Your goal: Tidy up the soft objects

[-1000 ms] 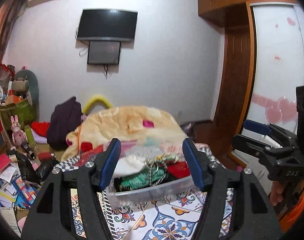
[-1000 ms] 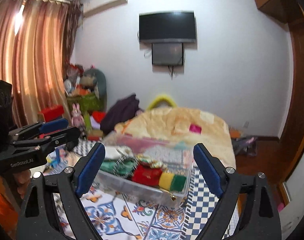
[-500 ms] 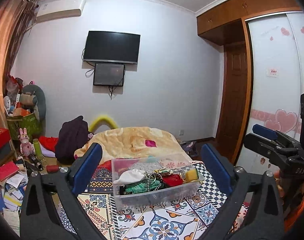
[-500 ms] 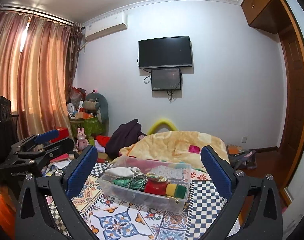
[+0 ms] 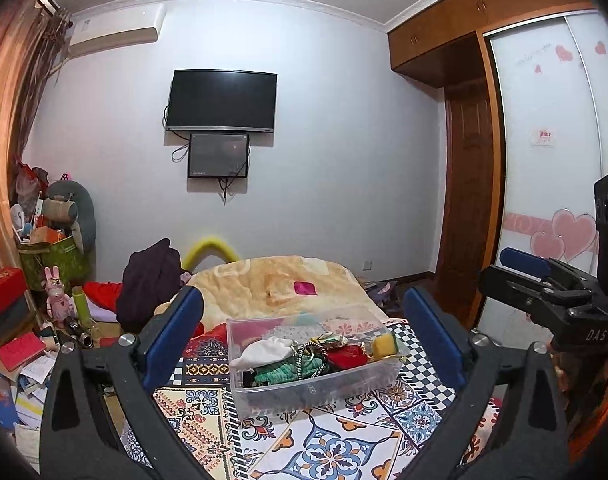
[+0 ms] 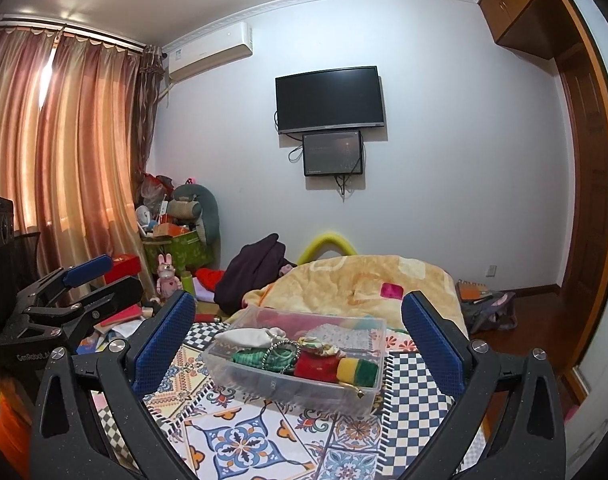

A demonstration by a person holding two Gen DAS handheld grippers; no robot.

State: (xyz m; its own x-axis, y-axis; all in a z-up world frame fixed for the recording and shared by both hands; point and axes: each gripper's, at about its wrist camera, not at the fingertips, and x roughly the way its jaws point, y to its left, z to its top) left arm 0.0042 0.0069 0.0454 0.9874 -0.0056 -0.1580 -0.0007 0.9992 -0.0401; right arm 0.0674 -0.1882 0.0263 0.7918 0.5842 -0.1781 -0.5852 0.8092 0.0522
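Observation:
A clear plastic bin [image 5: 264, 394] stands on the patterned bed cover and holds several soft items: a white cloth [image 5: 264, 351], green fabric [image 5: 280, 372], a red pouch [image 5: 346, 358] and a yellow sponge [image 5: 382, 346]. It also shows in the right wrist view [image 6: 232, 368]. My left gripper [image 5: 304, 334] is open and empty, held back from the bin. My right gripper [image 6: 298, 338] is open and empty too, level with the bin. The right gripper shows at the right of the left wrist view [image 5: 532, 280], the left one at the left of the right wrist view [image 6: 76, 288].
A tan blanket [image 5: 280, 284] lies heaped behind the bin, with a dark garment [image 5: 148, 280] to its left. Boxes, books and toys [image 5: 28, 320] clutter the floor at left. A wardrobe [image 5: 544, 160] stands at right, curtains [image 6: 64, 160] at left.
Both grippers have pulled back and up from the bin, so it looks smaller and farther. Both jaws have opened wider. The bin's contents have not moved.

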